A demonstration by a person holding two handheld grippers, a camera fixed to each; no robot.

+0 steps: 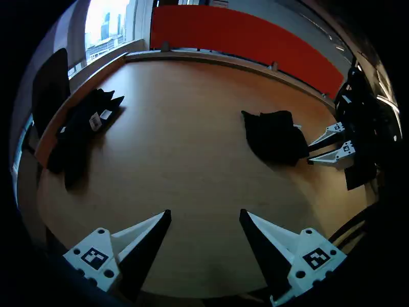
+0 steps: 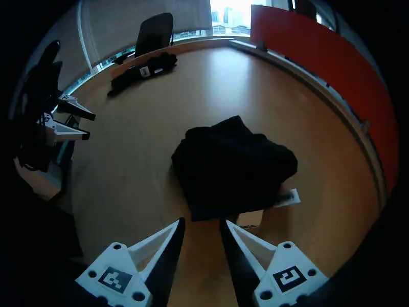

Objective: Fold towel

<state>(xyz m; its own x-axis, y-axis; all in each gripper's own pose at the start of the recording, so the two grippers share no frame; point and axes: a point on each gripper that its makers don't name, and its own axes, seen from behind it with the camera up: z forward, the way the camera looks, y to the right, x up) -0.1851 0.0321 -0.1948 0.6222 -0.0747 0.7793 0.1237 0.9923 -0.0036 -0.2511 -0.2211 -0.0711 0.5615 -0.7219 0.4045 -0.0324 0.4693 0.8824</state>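
Seemingly, a heap of dark crumpled cloth with a white label [image 1: 84, 123] is set at the far left edge of the curved pale-brown wooden counter [image 1: 194, 133], beside a black office chair [image 1: 48, 87] and well apart from the work, probably to be kept out of the way. Nearer the middle, the left gripper [image 1: 204, 215] is held low over bare wood with its jaws wide apart and nothing between them, a stance judged to be one of waiting rather than grasping. Further right, the black fabric towel [image 2: 235, 166] is found lying on the counter as a compact, roughly square bundle, which suggests that the folding is largely done; a small white tag [image 2: 286, 197] is seen poking out beside its right edge. The right gripper [image 2: 201, 223] is pointed at the towel's near edge, just short of it, with its jaws only narrowly apart and clamped on nothing, so placed, it is judged, for a last pinch of the hem. Along the far right, a long red partition panel [image 2: 347, 77] is stood against the counter's rim.
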